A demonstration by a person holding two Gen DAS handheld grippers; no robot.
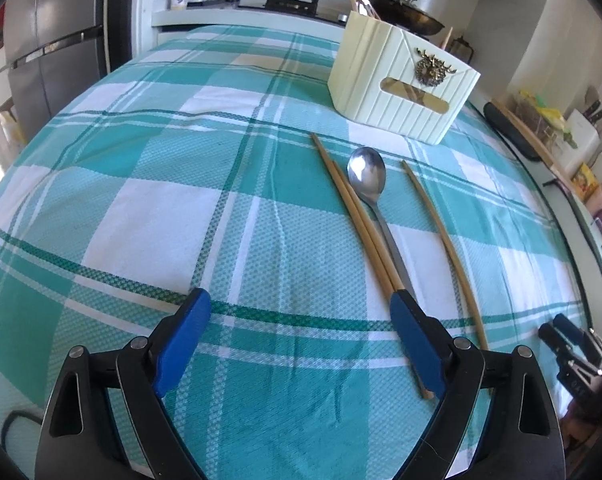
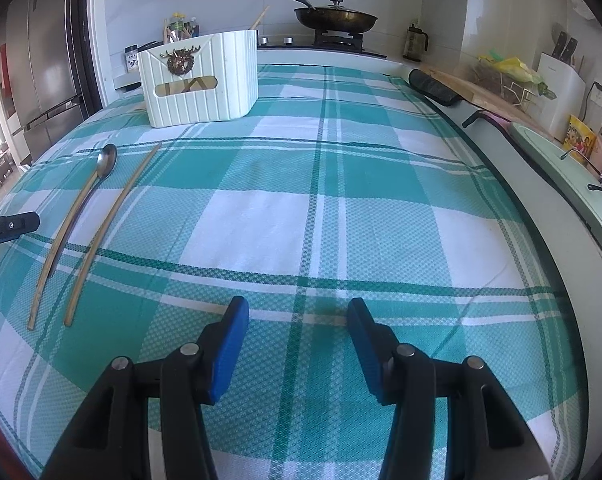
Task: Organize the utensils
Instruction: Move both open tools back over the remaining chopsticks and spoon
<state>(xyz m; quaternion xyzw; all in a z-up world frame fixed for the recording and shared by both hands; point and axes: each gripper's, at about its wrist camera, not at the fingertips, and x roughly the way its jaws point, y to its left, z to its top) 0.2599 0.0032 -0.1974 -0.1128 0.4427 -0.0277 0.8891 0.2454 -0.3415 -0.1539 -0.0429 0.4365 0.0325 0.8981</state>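
1. My left gripper (image 1: 299,312) hangs over the checked tablecloth (image 1: 149,208), jaws spread wide with nothing between them.
2. Its right-hand blue pad (image 1: 415,344) covers the near ends of two chopsticks (image 1: 355,216) lying side by side.
3. A metal spoon (image 1: 371,184) lies just right of that pair, touching it; a third chopstick (image 1: 441,236) lies apart, further right.
4. The cream utensil holder (image 1: 401,84) stands beyond them, upright, already holding utensils.
5. My right gripper (image 2: 297,312) hovers over bare cloth, jaws half apart, empty.
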